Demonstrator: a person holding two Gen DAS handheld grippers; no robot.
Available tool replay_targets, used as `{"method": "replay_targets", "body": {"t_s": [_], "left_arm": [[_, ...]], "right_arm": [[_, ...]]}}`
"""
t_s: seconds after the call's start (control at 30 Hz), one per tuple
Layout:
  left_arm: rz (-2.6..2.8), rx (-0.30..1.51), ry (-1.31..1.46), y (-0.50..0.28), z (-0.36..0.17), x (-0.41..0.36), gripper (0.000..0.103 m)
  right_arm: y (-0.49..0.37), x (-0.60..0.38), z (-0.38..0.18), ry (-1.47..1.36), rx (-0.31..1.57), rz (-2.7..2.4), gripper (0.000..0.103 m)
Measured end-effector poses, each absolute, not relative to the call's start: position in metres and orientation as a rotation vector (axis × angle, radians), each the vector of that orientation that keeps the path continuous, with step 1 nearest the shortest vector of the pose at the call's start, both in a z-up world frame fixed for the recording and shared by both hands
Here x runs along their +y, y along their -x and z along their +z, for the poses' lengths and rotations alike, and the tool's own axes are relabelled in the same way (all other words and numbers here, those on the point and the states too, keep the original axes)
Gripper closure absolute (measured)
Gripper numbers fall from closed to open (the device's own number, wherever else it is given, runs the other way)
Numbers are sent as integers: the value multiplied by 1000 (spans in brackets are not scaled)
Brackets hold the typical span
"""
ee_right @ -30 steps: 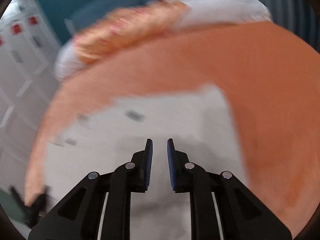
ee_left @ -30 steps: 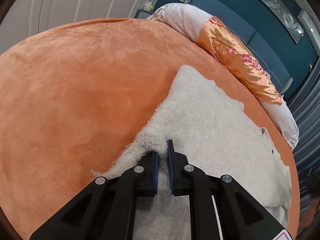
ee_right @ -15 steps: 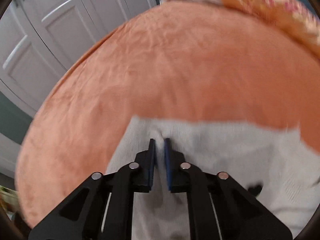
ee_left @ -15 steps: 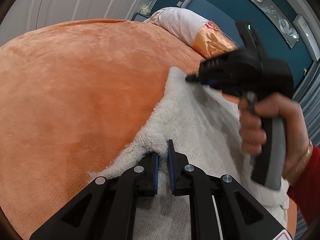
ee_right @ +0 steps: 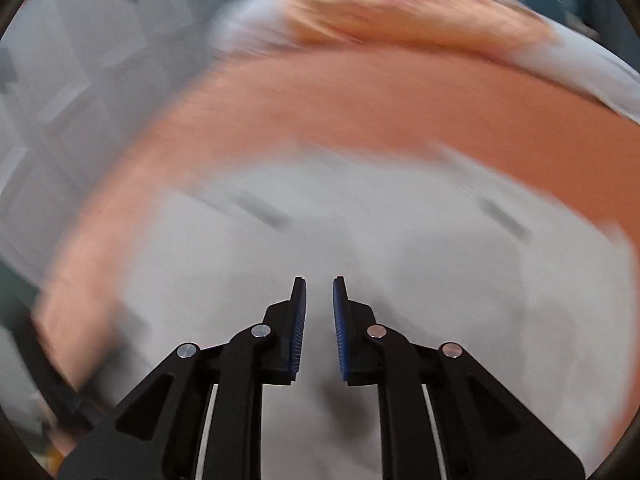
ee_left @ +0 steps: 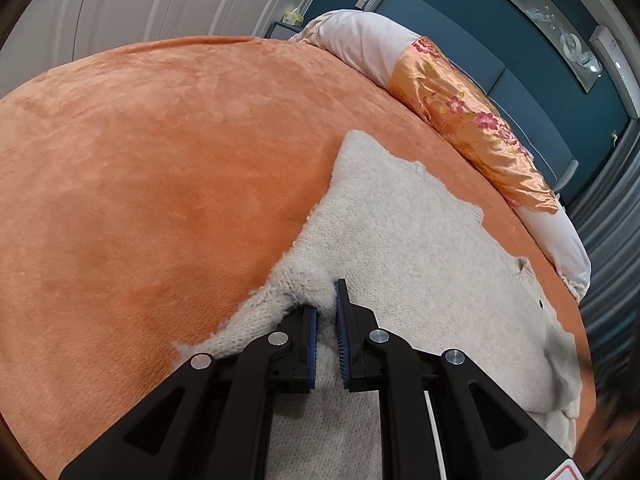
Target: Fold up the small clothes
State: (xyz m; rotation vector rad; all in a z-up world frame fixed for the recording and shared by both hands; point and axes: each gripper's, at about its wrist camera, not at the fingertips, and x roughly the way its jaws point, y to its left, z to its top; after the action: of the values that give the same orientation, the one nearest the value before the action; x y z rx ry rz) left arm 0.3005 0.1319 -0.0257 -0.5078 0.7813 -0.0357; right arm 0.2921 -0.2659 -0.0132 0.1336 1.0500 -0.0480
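A cream knitted garment (ee_left: pixel 400 240) lies spread flat on the orange plush bed cover (ee_left: pixel 160 160). My left gripper (ee_left: pixel 327 308) is shut on a bunched fold at the garment's left edge, and the wool bulges up between the blue pads. The right wrist view is smeared by motion. There my right gripper (ee_right: pixel 320 292) hovers over the pale garment (ee_right: pixel 400 220), its jaws standing a little apart with nothing pinched between them. Two dark marks show on the cloth ahead of it.
A long bolster (ee_left: pixel 472 120), pink at the ends with an orange flowered middle, lies along the bed's far edge before a teal headboard. White panelled doors (ee_left: pixel 160 0) stand beyond the bed on the left. Grey curtains hang at the right.
Half a second ago the right gripper and the hand holding it were over the garment's far corner in the left wrist view; now they are gone. The right wrist view swung from doors to bolster. Left grip unchanged.
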Motion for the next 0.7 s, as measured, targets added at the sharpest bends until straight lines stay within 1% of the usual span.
{"method": "replay_targets", "body": {"t_s": [0.03,0.1,0.17,0.23,0.27,0.3,0.33,0.37,0.4,0.47,0.6,0.7], "left_arm": [[-38,789,508,-301,-24,132,91],[-39,816,502,-300,-20,134,90],[-30,841,491,-295,-15,135,89],[-8,863,458,-280,-3,135,86],[7,876,436,-270,2,135,80],[17,895,416,-255,8,136,69],[18,908,409,-241,11,138,61],[16,924,415,-218,16,144,48],[14,931,425,-202,17,148,42],[25,978,452,-160,18,161,37],[12,1058,510,-96,9,180,37],[6,1072,496,-61,8,180,36]], "right_arm": [[-269,-300,-18,-194,1021,-49,103],[-220,-365,-7,-341,995,-173,103],[-186,-388,13,-334,987,-301,96],[-153,-395,31,-367,949,-283,96],[-128,-396,40,-378,937,-279,93],[-110,-394,44,-388,935,-276,75],[-84,-389,47,-406,939,-266,62],[-66,-384,45,-416,946,-256,43],[-46,-382,43,-422,959,-241,41],[-7,-363,35,-445,1010,-200,41],[46,-337,13,-544,1101,-140,41],[69,-321,3,-608,1129,-101,40]]}}
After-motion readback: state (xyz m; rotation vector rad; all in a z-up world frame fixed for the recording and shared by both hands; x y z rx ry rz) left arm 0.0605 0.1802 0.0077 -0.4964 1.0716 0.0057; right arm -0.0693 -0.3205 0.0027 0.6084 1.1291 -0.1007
